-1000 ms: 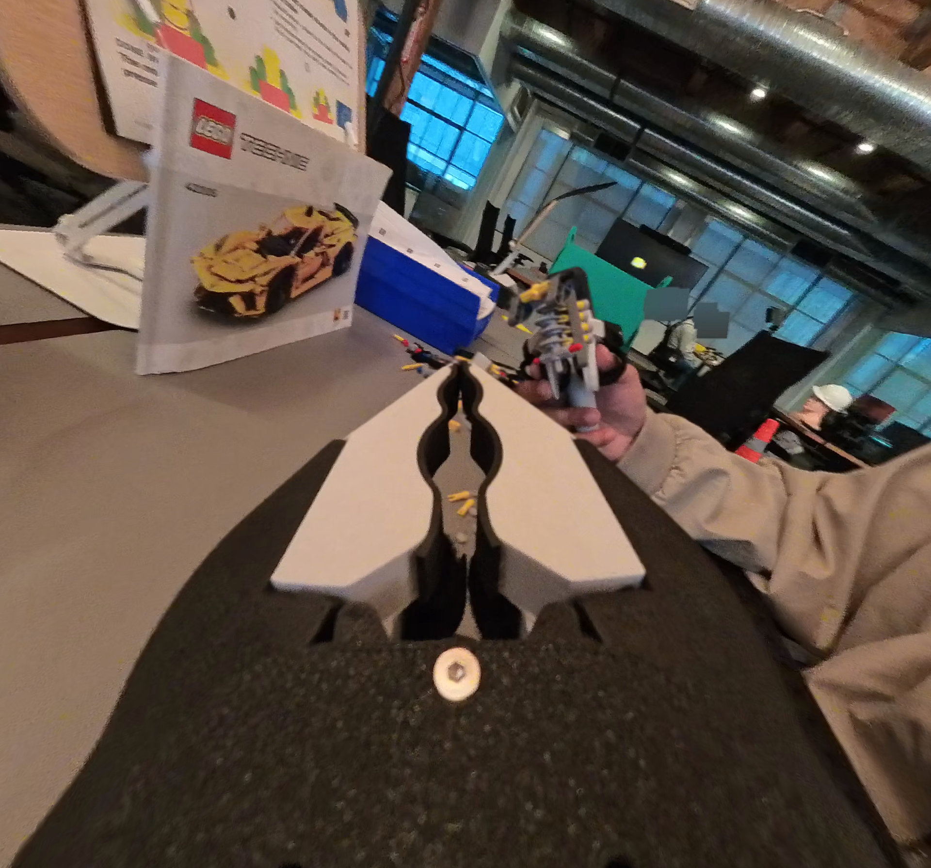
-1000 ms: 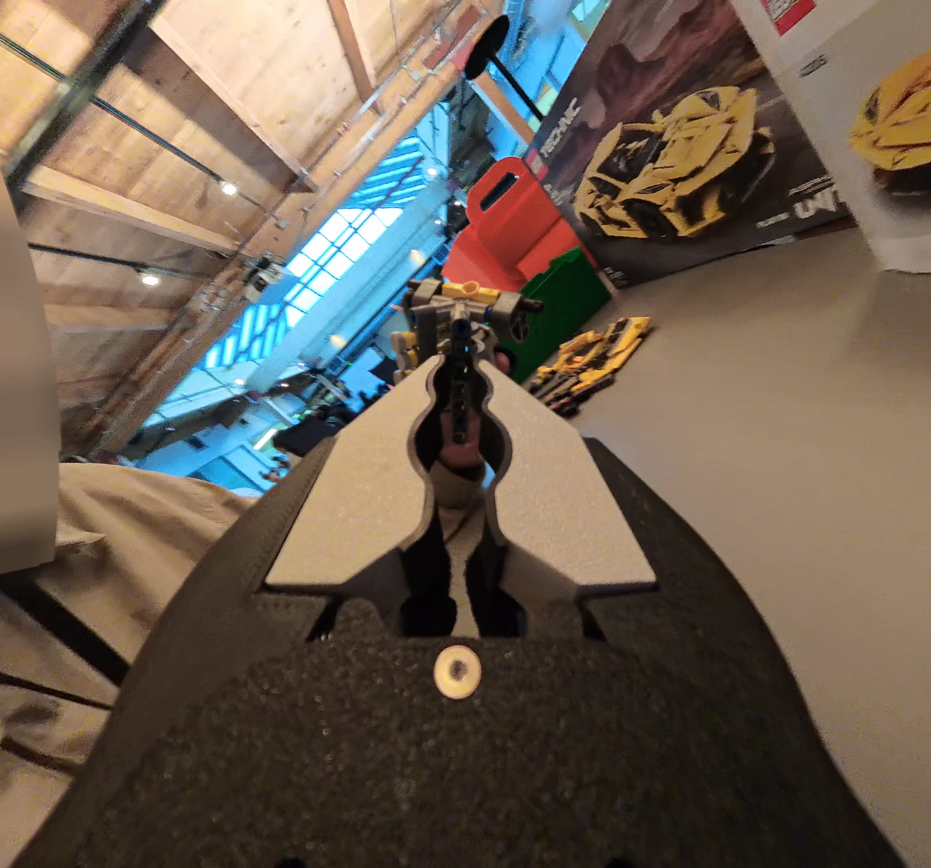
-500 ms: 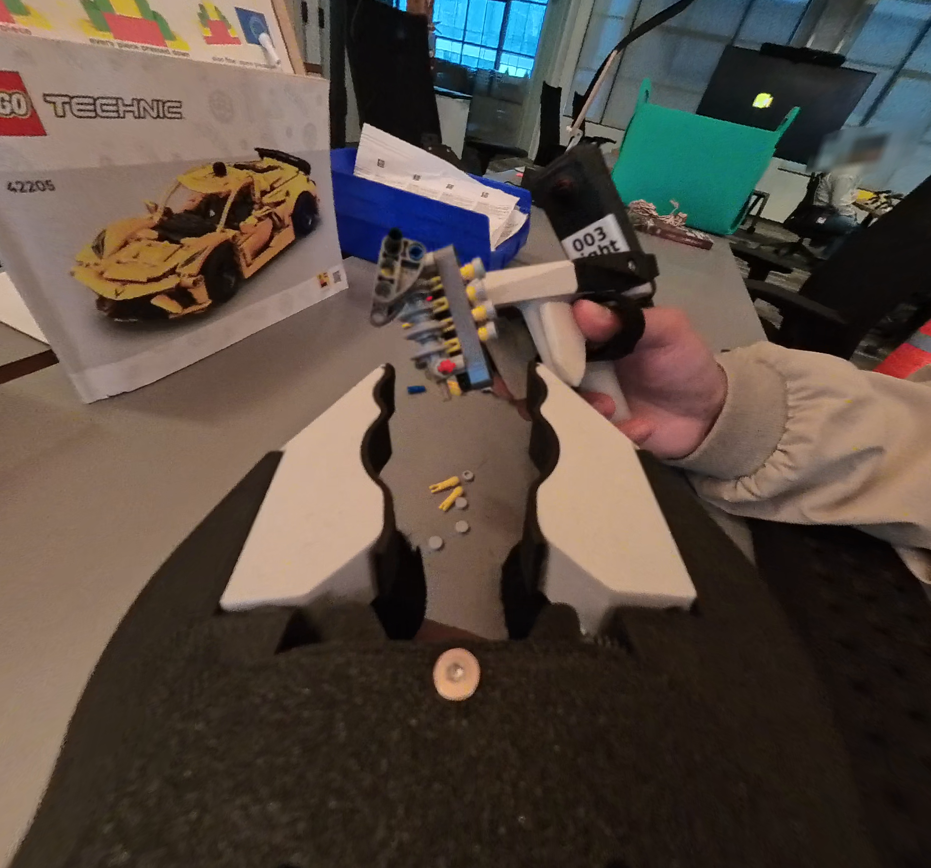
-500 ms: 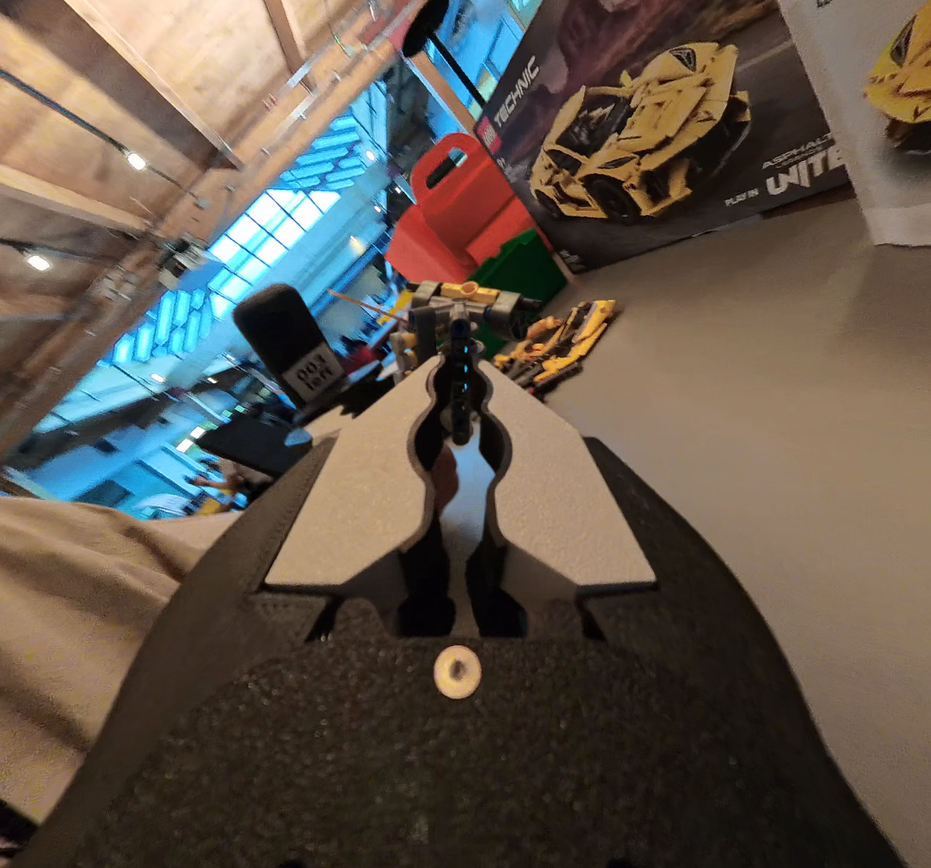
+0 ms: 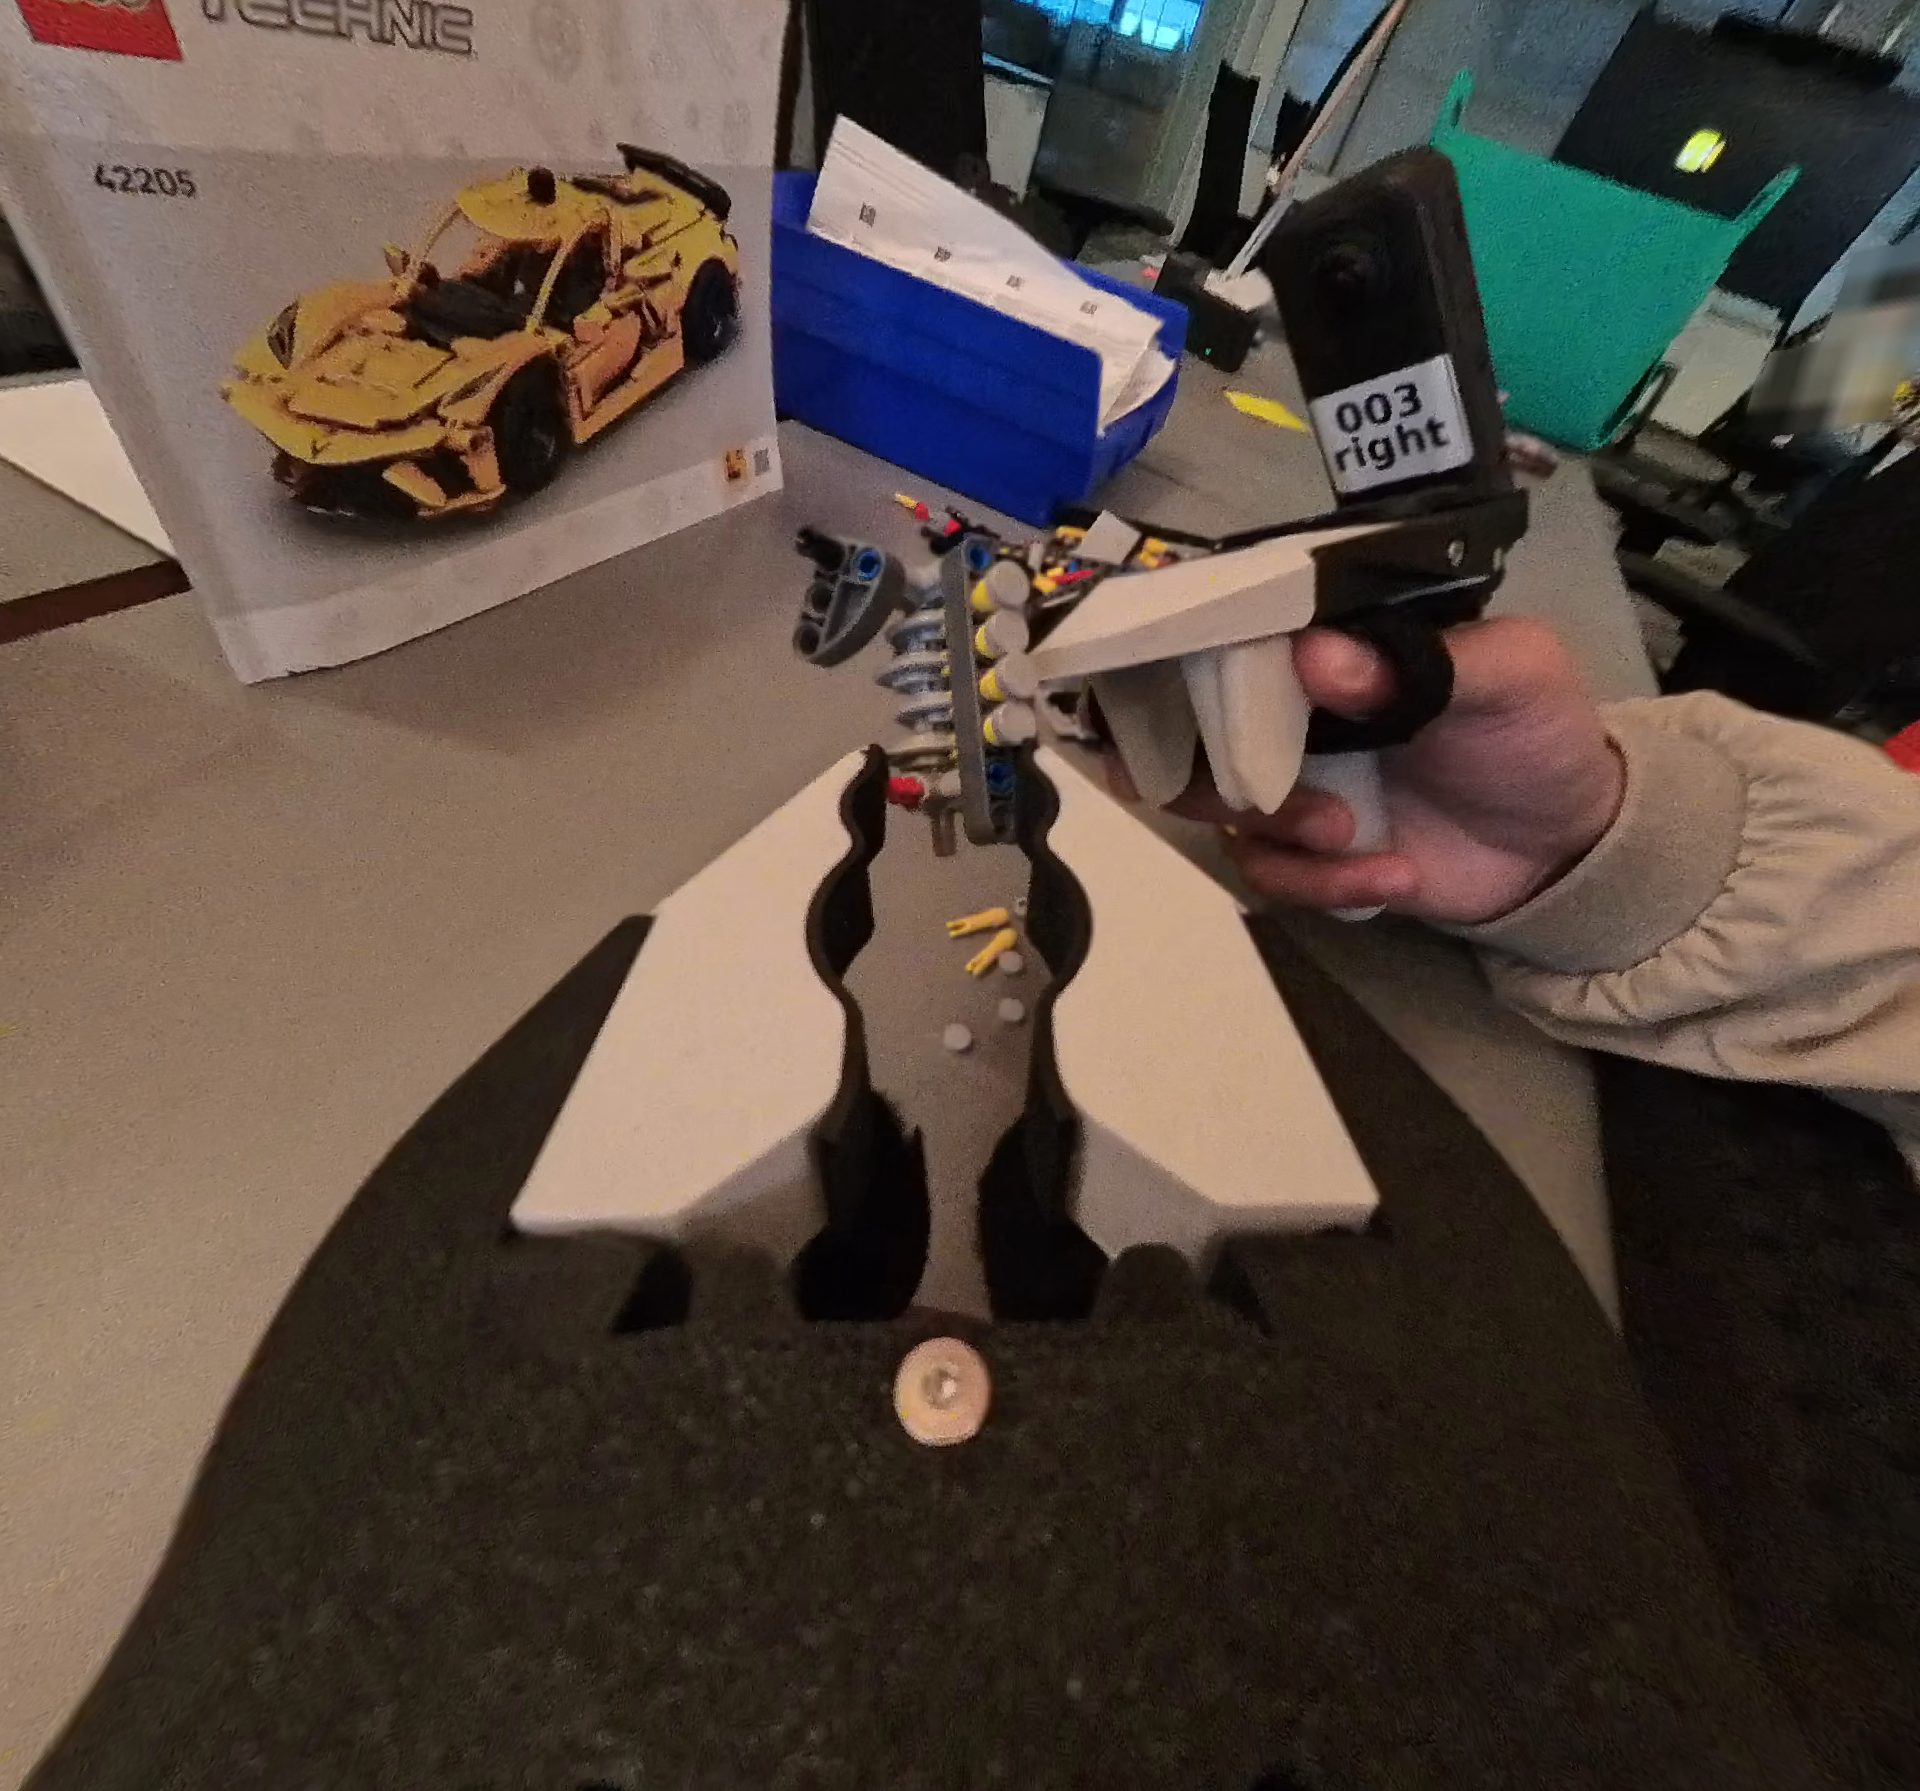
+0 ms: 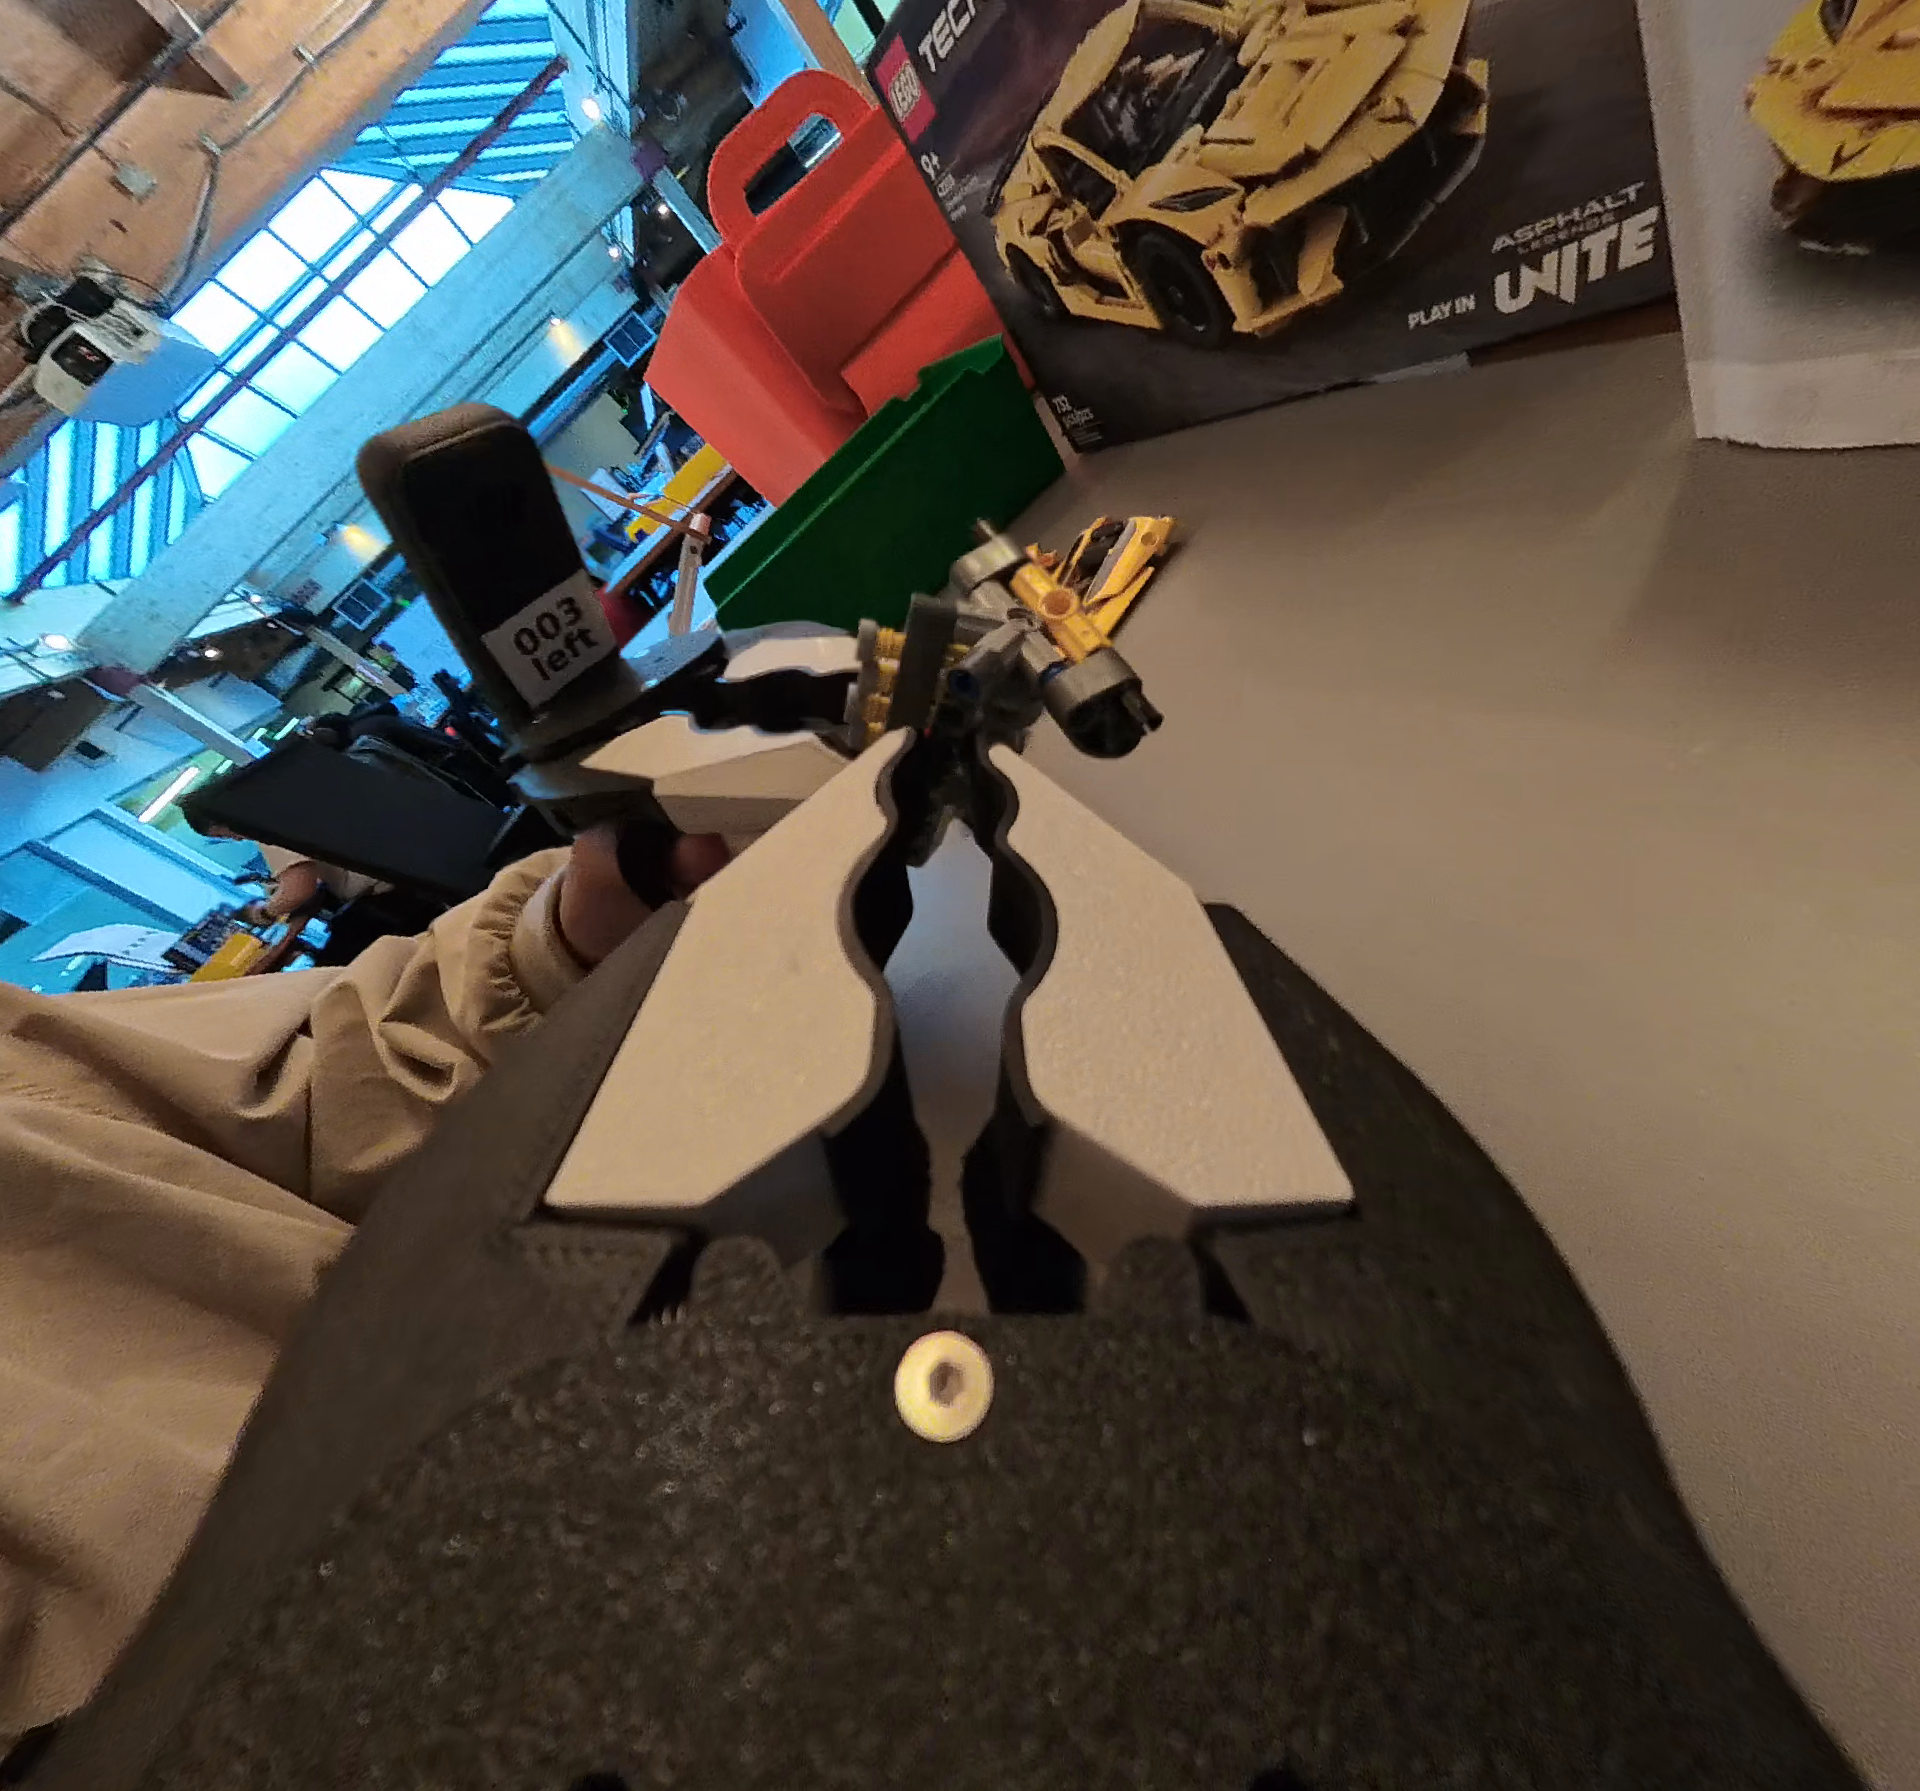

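Grey desk (image 5: 312, 910) fills the lower frames. Right gripper (image 6: 940, 785) — jaws clenched on the brick assembly (image 5: 935, 692), held mid-frame above the desk. Left gripper (image 5: 951, 785) — jaws released, tips flanking the assembly's lower end.

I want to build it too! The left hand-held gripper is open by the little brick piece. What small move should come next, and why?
Probably close the left hand-held gripper gently. Its fingers stand open on either side of the lower end of the brick assembly, which the right hand-held gripper holds above the table, so a squeeze would likely grip it.
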Motion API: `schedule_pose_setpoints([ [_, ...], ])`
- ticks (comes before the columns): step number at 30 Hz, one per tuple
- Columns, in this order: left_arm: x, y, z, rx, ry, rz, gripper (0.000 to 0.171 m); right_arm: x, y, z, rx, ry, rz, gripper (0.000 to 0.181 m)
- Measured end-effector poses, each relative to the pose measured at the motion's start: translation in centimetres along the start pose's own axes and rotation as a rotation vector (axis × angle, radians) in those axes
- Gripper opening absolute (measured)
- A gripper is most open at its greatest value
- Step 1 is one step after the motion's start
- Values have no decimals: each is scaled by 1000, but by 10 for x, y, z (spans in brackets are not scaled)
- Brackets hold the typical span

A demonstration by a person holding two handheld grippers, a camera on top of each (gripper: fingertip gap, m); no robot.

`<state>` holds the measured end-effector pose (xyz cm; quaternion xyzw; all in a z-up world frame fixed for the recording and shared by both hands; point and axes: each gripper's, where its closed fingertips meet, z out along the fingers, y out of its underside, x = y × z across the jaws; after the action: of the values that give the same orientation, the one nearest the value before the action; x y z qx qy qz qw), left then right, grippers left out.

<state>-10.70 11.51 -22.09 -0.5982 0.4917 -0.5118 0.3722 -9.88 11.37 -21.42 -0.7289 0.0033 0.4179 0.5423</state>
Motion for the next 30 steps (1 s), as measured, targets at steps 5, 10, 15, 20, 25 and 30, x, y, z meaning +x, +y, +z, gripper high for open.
schedule_pose_setpoints([
  [5,31,11,4,-40,244,-99,23,-15,-3,-5,-27,-51,-157,7],
  [10,32,-2,4,37,256,-153,25,-18,-11,-13,-22,-26,-212,6],
  [15,8,-1,12,59,-5,-29,25,5,-17,-11,25,252,-256,5],
  [20,0,2,19,40,-183,93,19,7,-9,1,25,406,-300,7],
  [25,-18,5,18,2,-293,76,7,20,-4,6,31,493,-275,8],
  [30,-32,6,19,-13,-417,125,7,31,-5,16,71,566,-269,7],
])
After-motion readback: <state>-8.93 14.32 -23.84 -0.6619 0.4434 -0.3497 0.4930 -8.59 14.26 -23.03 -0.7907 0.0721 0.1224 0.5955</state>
